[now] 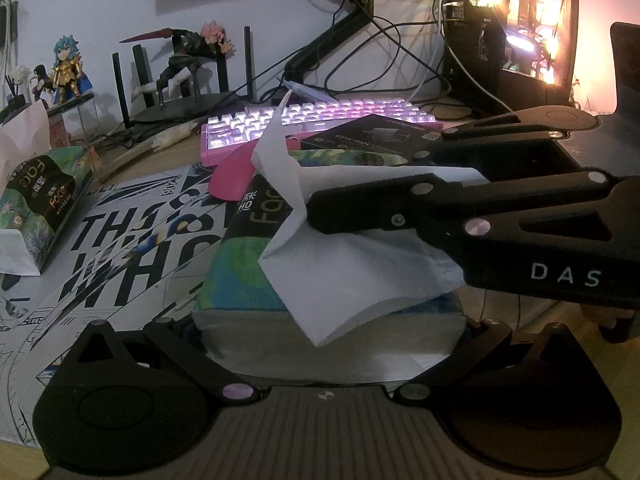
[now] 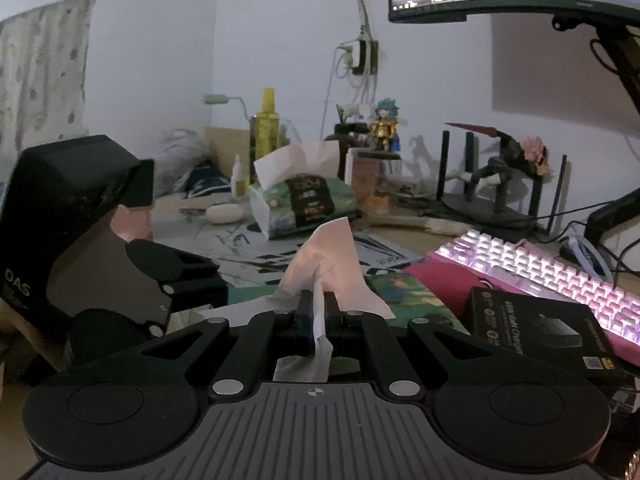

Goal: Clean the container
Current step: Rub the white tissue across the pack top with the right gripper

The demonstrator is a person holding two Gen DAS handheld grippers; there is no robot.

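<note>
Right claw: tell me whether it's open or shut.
Shut. In the right wrist view the right claw pinches a white tissue between its two pads, with the sheet sticking up above them.

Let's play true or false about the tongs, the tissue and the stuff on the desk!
1. The right tongs pinch a white tissue. True.
2. The keyboard is dark. False: its keys glow pink and white.
3. The left tongs hold the tissue. False: their jaws stand wide on either side of the tissue pack.
4. A black charger box lies beside the keyboard. True.
5. Only one tissue pack is on the desk. False: a second pack lies further back.
</note>
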